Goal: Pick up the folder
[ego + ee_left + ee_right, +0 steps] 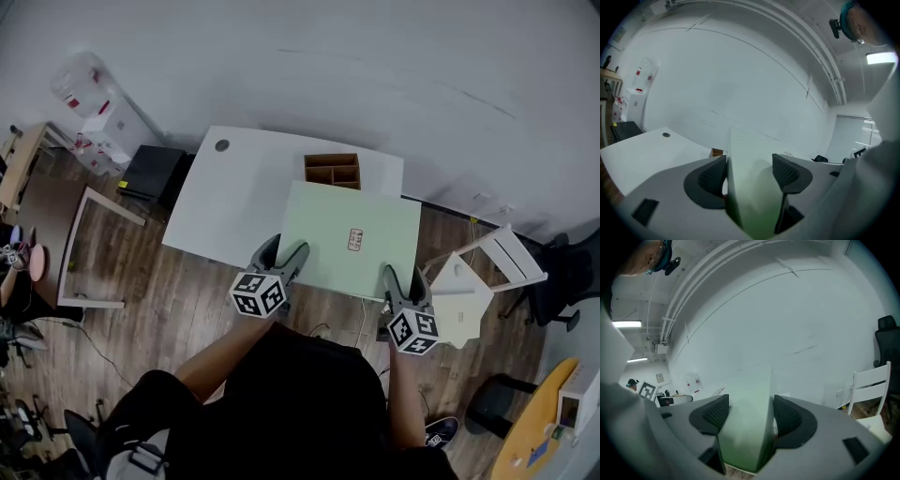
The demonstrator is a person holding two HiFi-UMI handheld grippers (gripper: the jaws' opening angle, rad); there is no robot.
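Left gripper (286, 253) and right gripper (405, 279) pinch the thin pale-green folder's (333, 230) near corners; I judge it light, bendy.

One folder (352, 239), two tongs (282, 253) (403, 279), one table (234, 197), perhaps one box (332, 171)

Black top (300, 394), grey jaws — ribbed black pads (710, 180), marker cubes (259, 293)
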